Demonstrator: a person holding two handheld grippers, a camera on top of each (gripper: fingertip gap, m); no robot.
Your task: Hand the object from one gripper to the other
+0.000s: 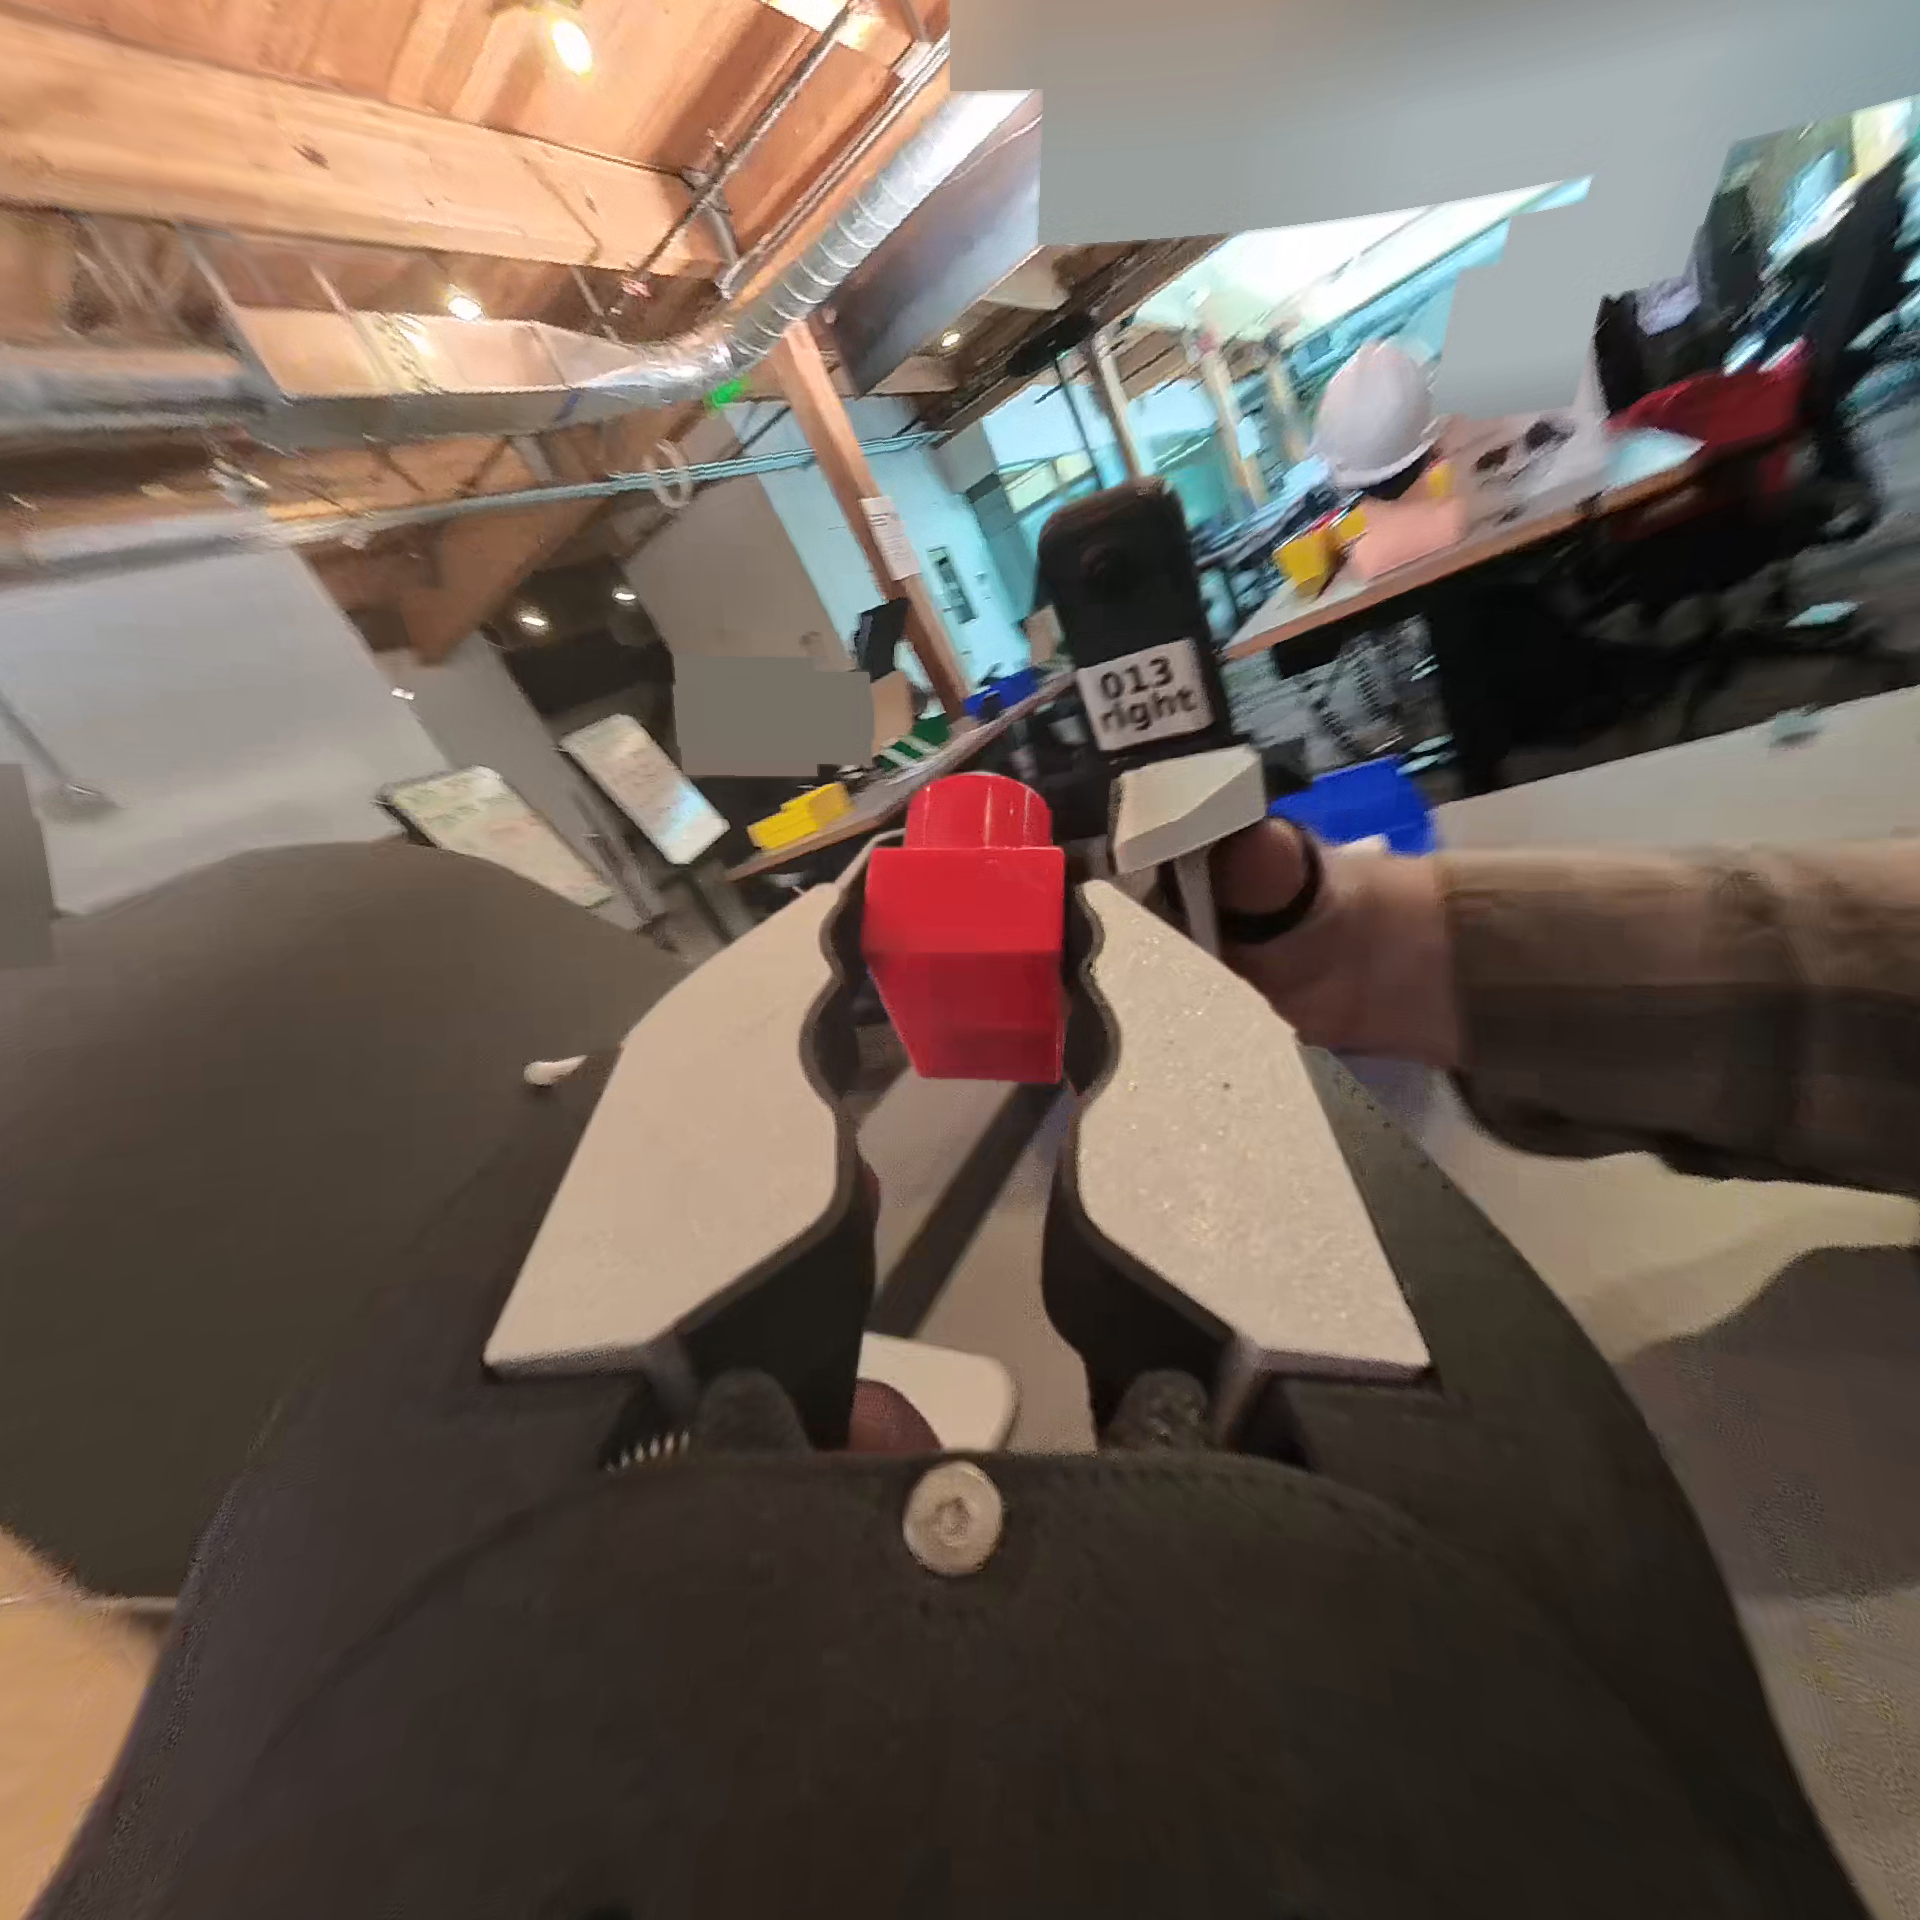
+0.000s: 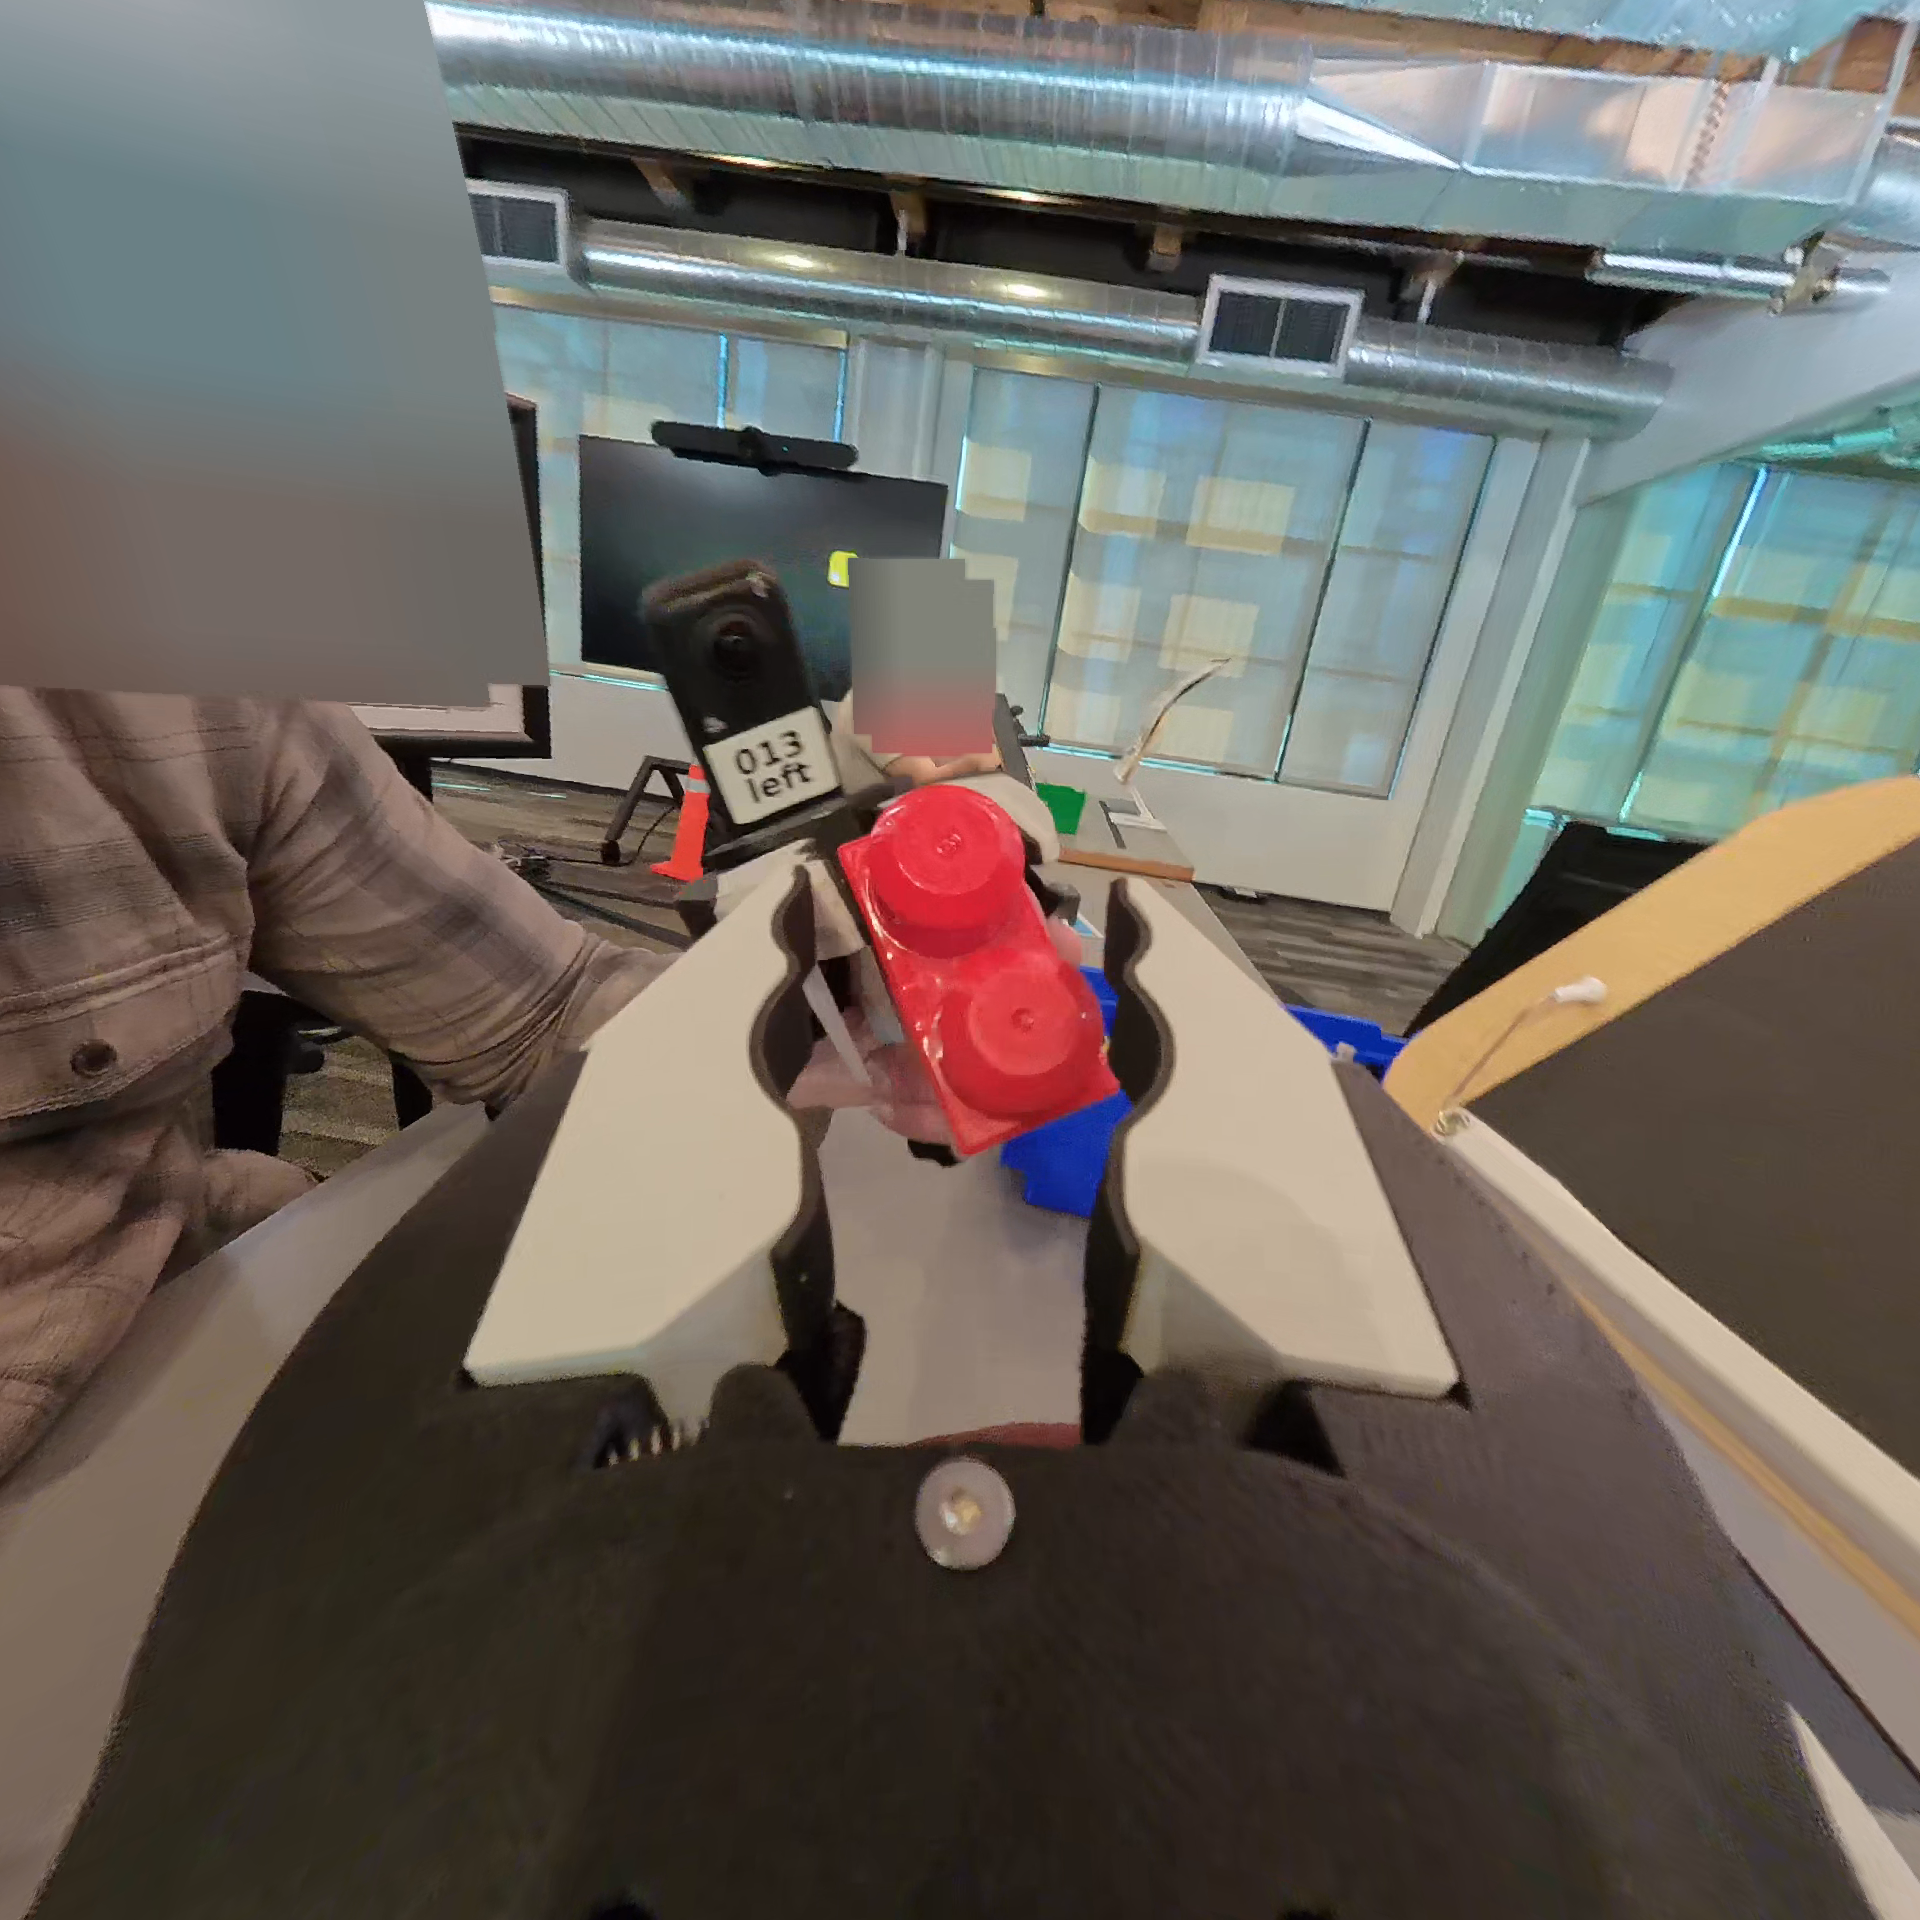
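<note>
A red two-stud toy brick (image 1: 966,956) is held in the air between the two grippers. My left gripper (image 1: 966,883) is shut on it, its white fingers pressing the brick's two sides. In the right wrist view the brick (image 2: 977,977) faces me studs first, tilted. It sits between the spread fingers of my right gripper (image 2: 956,904), which is open around it with a gap on the left side. The left gripper's camera body (image 2: 738,665) shows behind the brick. One white finger (image 1: 1184,821) of the right gripper shows just right of the brick.
A person's hand and plaid sleeve (image 1: 1558,997) hold the right gripper. A blue bin (image 2: 1060,1164) sits below on a grey table (image 1: 1662,748). A dark board with a tan edge (image 2: 1714,1091) stands at the right. An orange cone (image 2: 686,831) stands far back. Less than 4 cm separates the two grippers' tips.
</note>
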